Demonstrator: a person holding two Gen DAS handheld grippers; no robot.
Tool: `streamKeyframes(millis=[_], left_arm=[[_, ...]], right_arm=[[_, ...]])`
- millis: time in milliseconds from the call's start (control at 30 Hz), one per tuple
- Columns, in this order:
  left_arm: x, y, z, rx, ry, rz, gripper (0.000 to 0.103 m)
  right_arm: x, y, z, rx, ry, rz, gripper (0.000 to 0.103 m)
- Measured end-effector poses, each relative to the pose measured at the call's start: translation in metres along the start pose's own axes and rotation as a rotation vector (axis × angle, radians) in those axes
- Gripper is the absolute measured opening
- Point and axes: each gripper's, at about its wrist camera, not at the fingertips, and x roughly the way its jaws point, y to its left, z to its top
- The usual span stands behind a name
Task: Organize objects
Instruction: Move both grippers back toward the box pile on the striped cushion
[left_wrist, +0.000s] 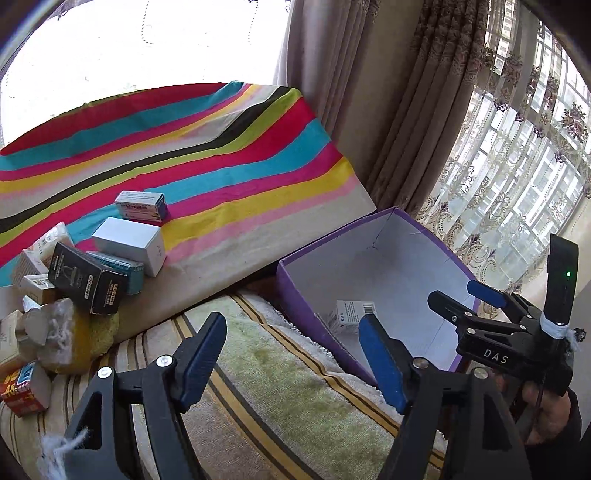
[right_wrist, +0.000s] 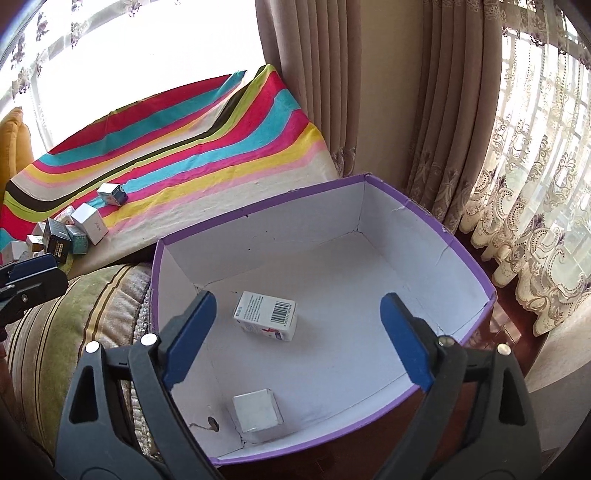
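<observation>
A purple cardboard box (right_wrist: 258, 206) with a white inside stands open by the cushion. On its floor lie a white carton with a barcode (right_wrist: 266, 315) and a small silvery cube box (right_wrist: 256, 413). My right gripper (right_wrist: 299, 306) hovers over this box, open and with nothing between its pads. In the left wrist view the purple box (left_wrist: 295, 266) is at the right, with the barcode carton (left_wrist: 351, 310) and my right gripper (left_wrist: 458, 295) inside its rim. My left gripper (left_wrist: 291, 332) is open and empty above the striped cushion. A pile of small boxes (left_wrist: 86, 280) lies to its left.
The pile sits on a rainbow-striped cloth (left_wrist: 240, 155) and holds a white box (left_wrist: 129, 242), a teal box (left_wrist: 125, 269) and a blue-and-pink carton (left_wrist: 142, 208). A green-striped cushion (left_wrist: 277, 387) lies in front. Curtains (right_wrist: 424, 110) hang behind the purple box.
</observation>
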Motion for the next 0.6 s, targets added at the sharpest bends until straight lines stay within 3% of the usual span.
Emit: streamKeyframes(millis=[133,267,433,600], left_arm=[[-0.024,0.025,-0.009,-0.036,-0.056,0.095,0.084],[-0.046,0.050,-0.021,-0.068,-0.100,0.169,0.084],[-0.075,0.081,-0.043,-0.117,-0.152,0.241,0.084],[-0.096,0.129,-0.065,-0.297,-0.146,0.262,0.084]], right_arm=[[-0.005,0.025,0.001,-0.027,-0.004,0.006,0.096],[-0.020,0.052,0.004,-0.105,-0.086,-0.001,0.102],[-0.035,0.085,0.005,-0.173,-0.125,0.080,0.103],[-0.037,0.109,0.005,-0.180,-0.105,0.216,0.103]])
